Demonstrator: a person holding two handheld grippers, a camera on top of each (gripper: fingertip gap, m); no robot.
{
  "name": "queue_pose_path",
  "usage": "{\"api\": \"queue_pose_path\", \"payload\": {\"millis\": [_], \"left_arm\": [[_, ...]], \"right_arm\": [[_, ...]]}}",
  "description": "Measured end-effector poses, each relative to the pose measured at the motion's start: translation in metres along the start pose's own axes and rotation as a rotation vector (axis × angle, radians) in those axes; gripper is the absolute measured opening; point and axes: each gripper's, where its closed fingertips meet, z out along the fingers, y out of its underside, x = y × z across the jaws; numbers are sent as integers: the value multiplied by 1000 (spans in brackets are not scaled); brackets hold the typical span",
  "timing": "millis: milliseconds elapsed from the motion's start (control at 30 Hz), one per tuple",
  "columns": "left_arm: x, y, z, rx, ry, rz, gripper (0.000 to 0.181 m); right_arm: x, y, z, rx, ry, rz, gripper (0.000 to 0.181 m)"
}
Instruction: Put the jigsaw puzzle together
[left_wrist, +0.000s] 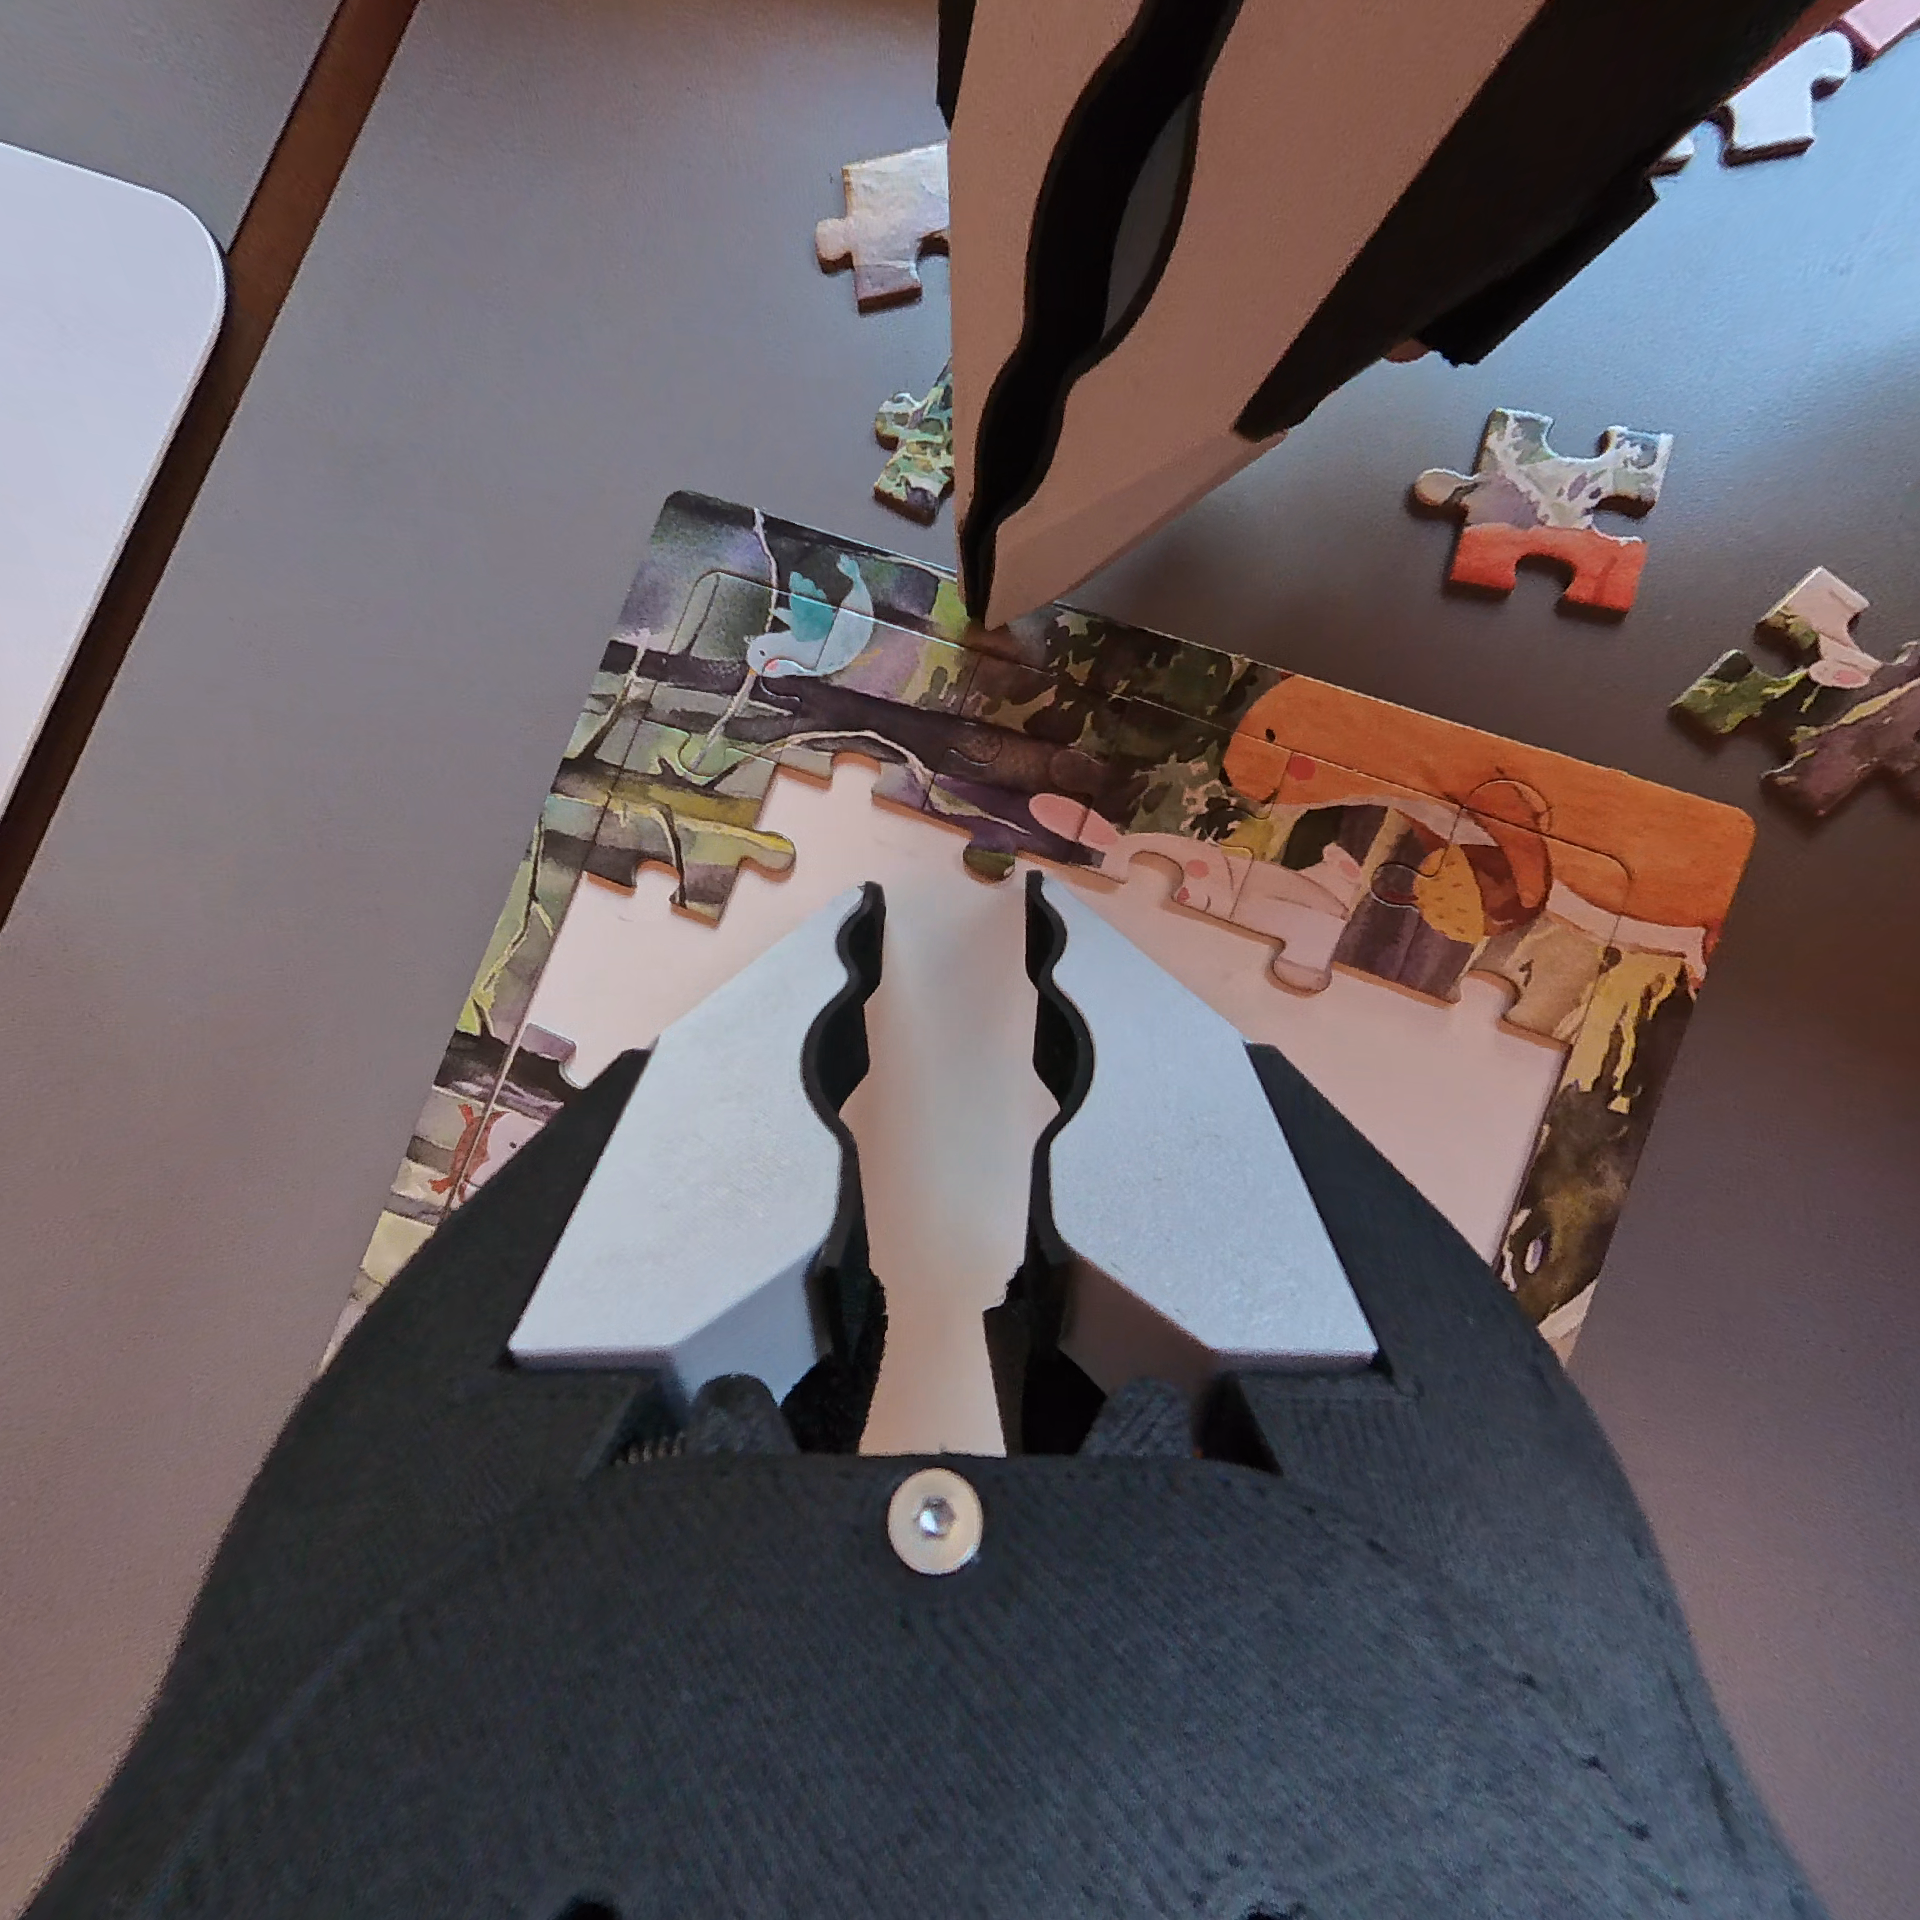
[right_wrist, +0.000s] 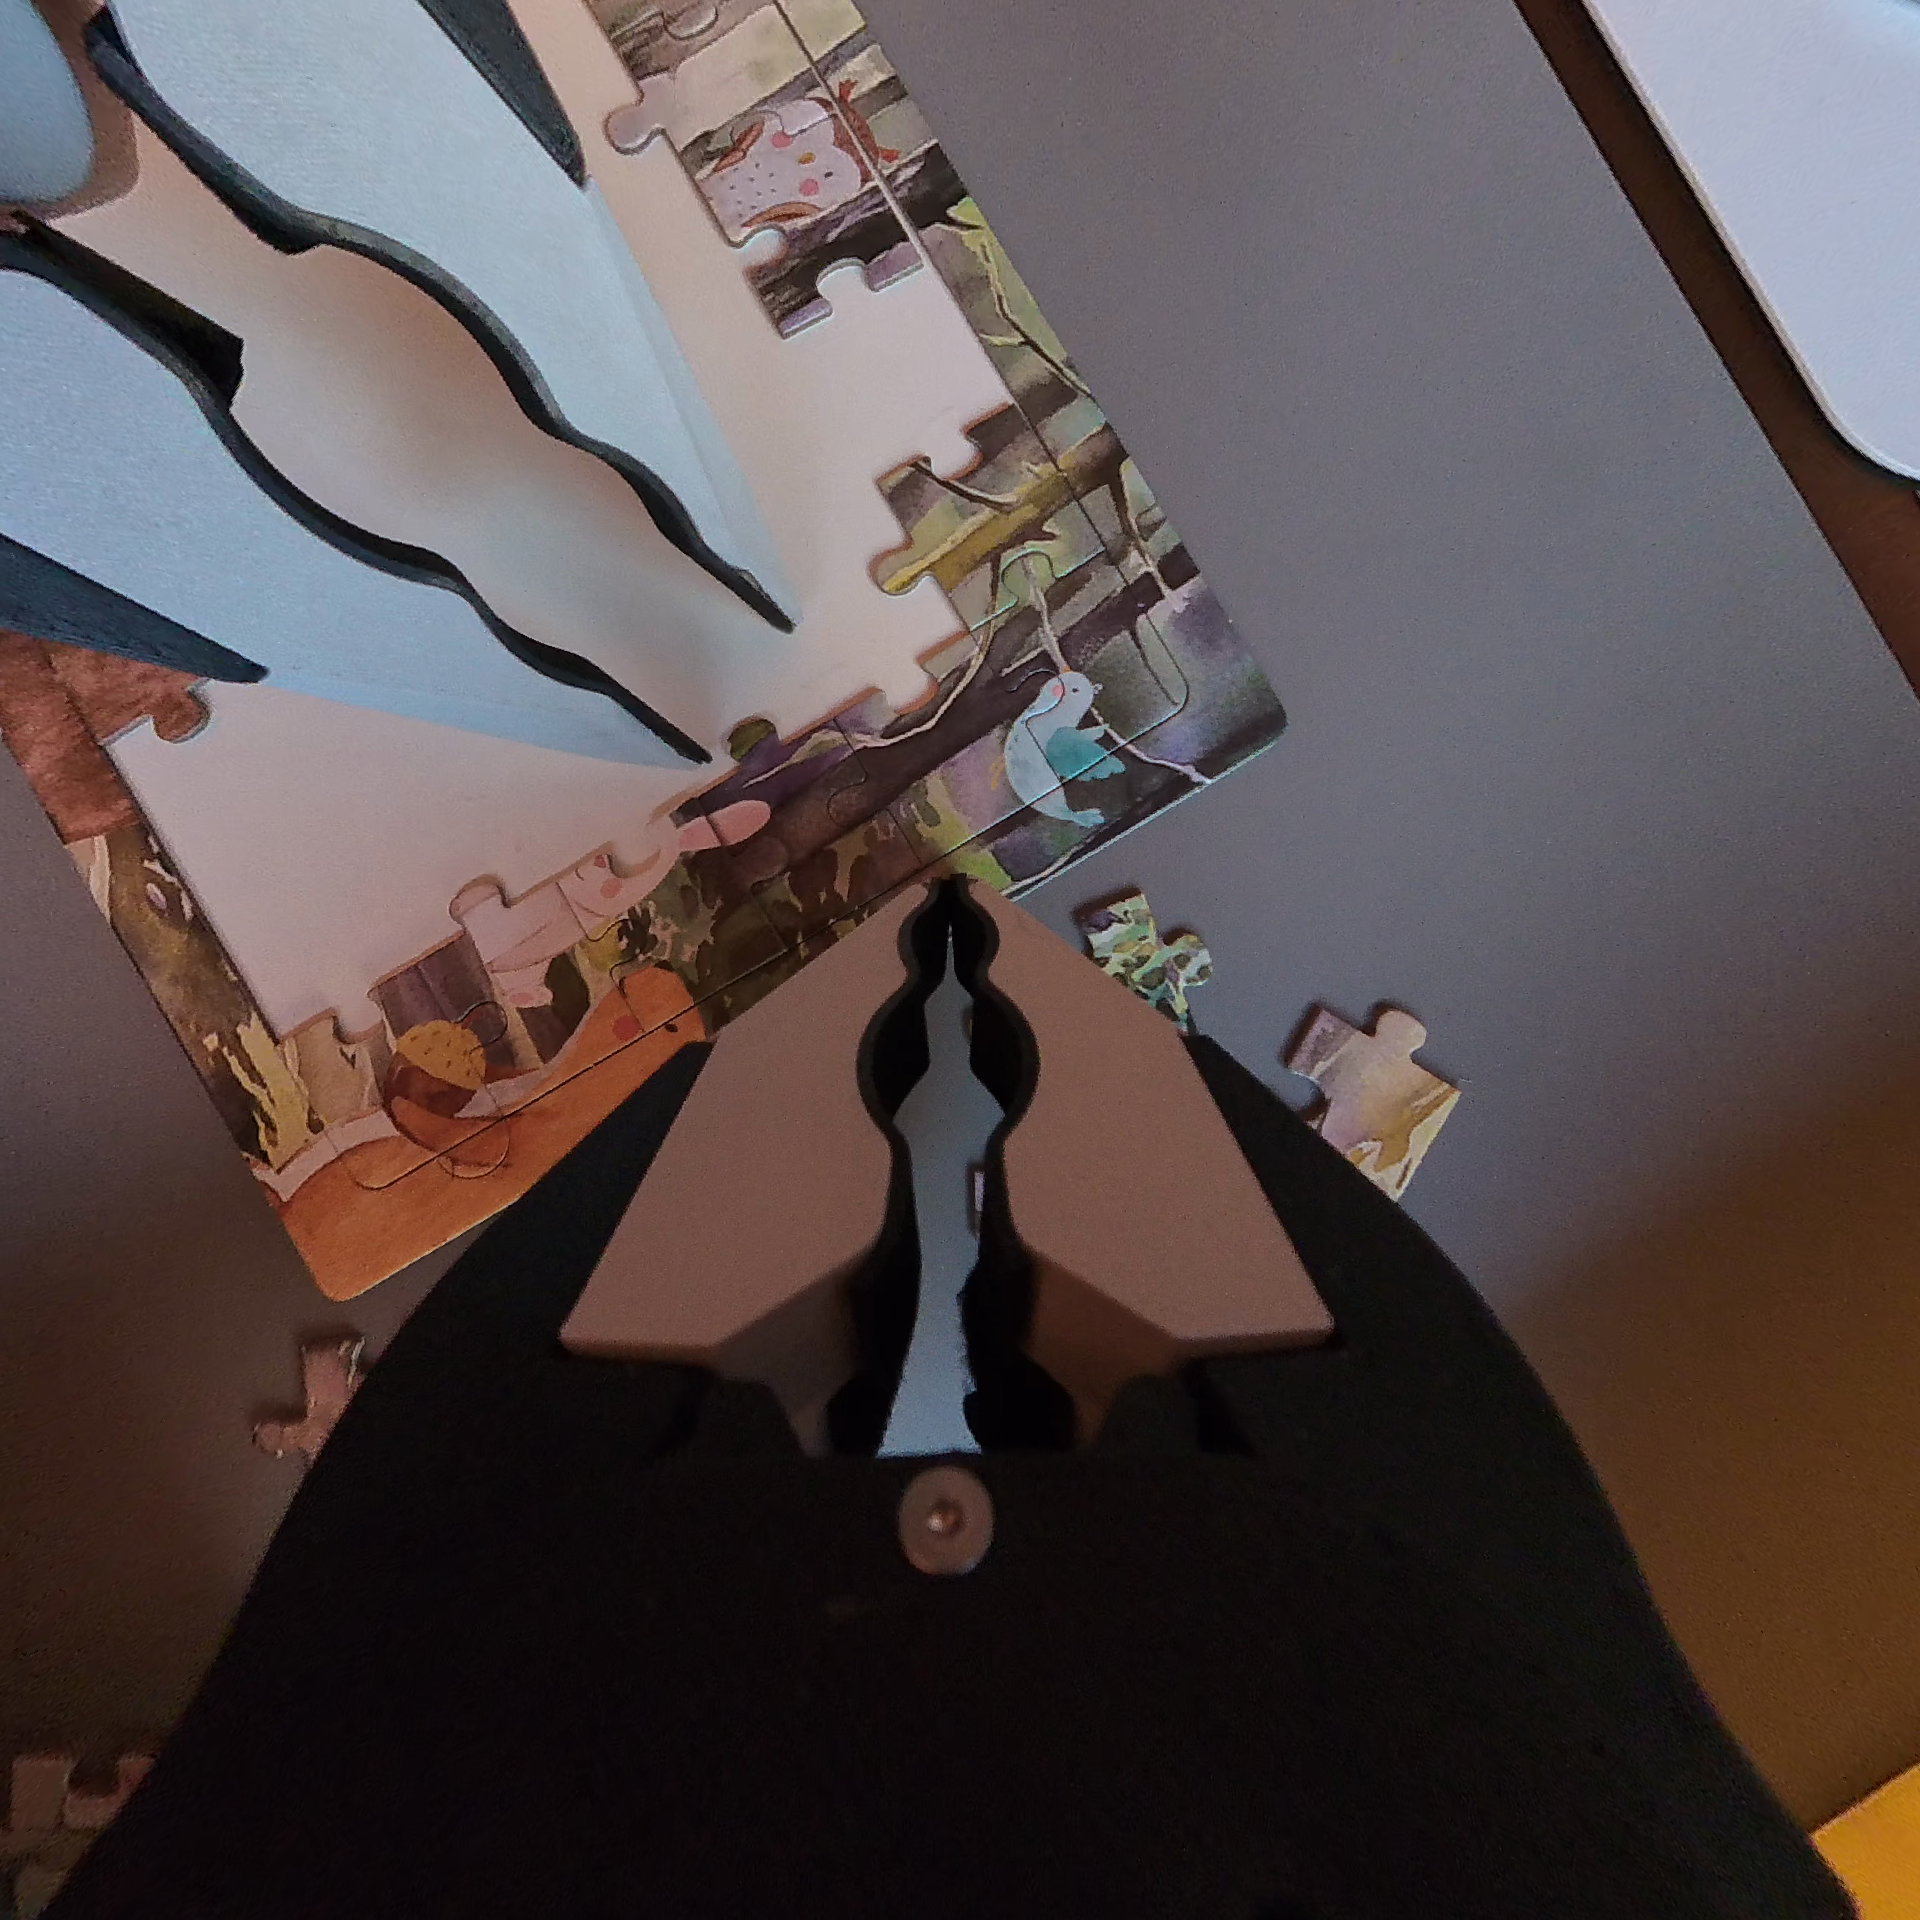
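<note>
Fingers (left_wrist: 862, 935) of the left gripper (left_wrist: 954, 896) stood apart over the puzzle board (left_wrist: 1662, 1132) on the grey desk (left_wrist: 416, 623). Right view: the right gripper (right_wrist: 950, 889) was pinched closed, empty, touching the board's edge; loose pieces (right_wrist: 1377, 1101) lay beside.

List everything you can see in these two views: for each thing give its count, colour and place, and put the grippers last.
Puzzle board: one, white base with painted frame, partly filled, centre of table.
Loose puzzle pieces: at least five in the left wrist view, multicoloured, on the table beyond the board.
Table: one, grey with a dark edge.
White object: one, off the table's edge; kind unclear.
Left gripper: one, black with grey fingers, open above the board's bare middle.
Right gripper: one, same make, shut, tips at the board's far edge.
</note>
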Motion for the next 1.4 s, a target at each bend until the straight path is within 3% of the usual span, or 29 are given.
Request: {"api": "queue_pose_path", "payload": {"millis": [700,867,1033,1400], "left_arm": [[-2,-3,4,19,4,-78,25],[-2,-3,4,19,6,-76,24],[-2,-3,4,19,9,-81,25],[-1,-4,4,18,10,-83,24]], "right_arm": [[-2,3,-3,-10,-18,-30,0],[-26,-21,-15,96,-140,-38,0],[-35,-3,-1,-21,-182,-42,0],[-32,-7,-5,29,-176,-47,0]]}}
